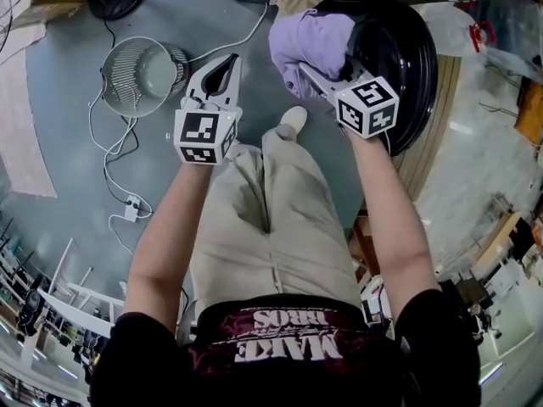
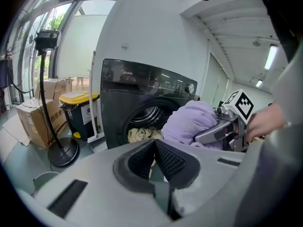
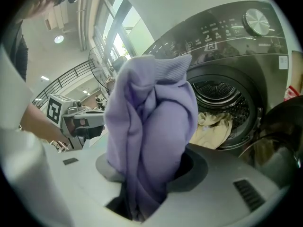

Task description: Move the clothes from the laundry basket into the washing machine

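My right gripper (image 1: 312, 75) is shut on a bunched lilac garment (image 1: 307, 42), held up in front of the dark washing machine (image 2: 142, 86). In the right gripper view the lilac garment (image 3: 149, 126) hangs out of the jaws and hides the fingertips. The open drum (image 3: 222, 100) holds a pale yellow cloth (image 3: 210, 126). My left gripper (image 1: 231, 60) is beside the right one, shut with nothing between its pads (image 2: 165, 160). The round slatted laundry basket (image 1: 140, 75) stands on the floor to the left and looks empty.
The machine's round door (image 1: 407, 53) hangs open at the right. A standing fan (image 2: 47, 39), cardboard boxes (image 2: 40, 112) and a yellow-lidded bin (image 2: 80, 105) stand left of the machine. Cables and a power strip (image 1: 131, 206) lie on the grey floor. The person's legs are below the grippers.
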Tool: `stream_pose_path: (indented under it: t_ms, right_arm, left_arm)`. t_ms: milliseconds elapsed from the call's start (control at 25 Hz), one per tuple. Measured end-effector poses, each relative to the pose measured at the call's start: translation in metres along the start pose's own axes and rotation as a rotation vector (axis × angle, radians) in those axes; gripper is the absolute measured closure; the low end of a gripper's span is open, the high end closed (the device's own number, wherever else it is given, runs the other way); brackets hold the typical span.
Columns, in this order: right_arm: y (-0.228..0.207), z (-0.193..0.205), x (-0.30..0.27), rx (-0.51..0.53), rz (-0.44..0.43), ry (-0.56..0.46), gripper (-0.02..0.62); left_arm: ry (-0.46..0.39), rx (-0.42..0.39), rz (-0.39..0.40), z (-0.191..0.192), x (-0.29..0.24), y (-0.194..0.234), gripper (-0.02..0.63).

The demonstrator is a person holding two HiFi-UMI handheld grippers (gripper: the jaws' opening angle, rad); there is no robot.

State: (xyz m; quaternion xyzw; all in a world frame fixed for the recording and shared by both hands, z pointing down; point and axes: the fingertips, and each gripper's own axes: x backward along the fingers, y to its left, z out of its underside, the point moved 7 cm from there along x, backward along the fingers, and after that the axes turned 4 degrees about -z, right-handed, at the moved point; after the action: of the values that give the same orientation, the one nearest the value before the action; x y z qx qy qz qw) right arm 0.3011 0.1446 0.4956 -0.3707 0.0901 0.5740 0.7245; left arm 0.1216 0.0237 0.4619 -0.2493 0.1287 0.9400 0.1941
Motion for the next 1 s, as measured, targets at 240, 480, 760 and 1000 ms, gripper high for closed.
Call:
stream_pose_path:
  t_ms: [240,480,760,1000]
  right_arm:
    - [-0.019,-0.003,0.007,0.028,0.035,-0.034,0.399]
    - [-0.036,-0.007,0.007,0.085,0.075,-0.067,0.399]
    - [-0.059,-0.006,-0.003,0.077,0.081,-0.072,0.399]
    - [-0.085,0.000,-0.023,0.031,0.123,-0.093,0.399]
  left_arm:
    - [0.012,0.007,-0.003,0.000,-0.015,-0.007,0.601]
    - [0.009,0.003,-0.017,-0.009,-0.030,-0.012,0.601]
    - [0.001,0.031,-0.026,-0.006,-0.048,-0.018,0.601]
    - [0.012,0.051,0.011,0.009,-0.069,-0.030,0.601]
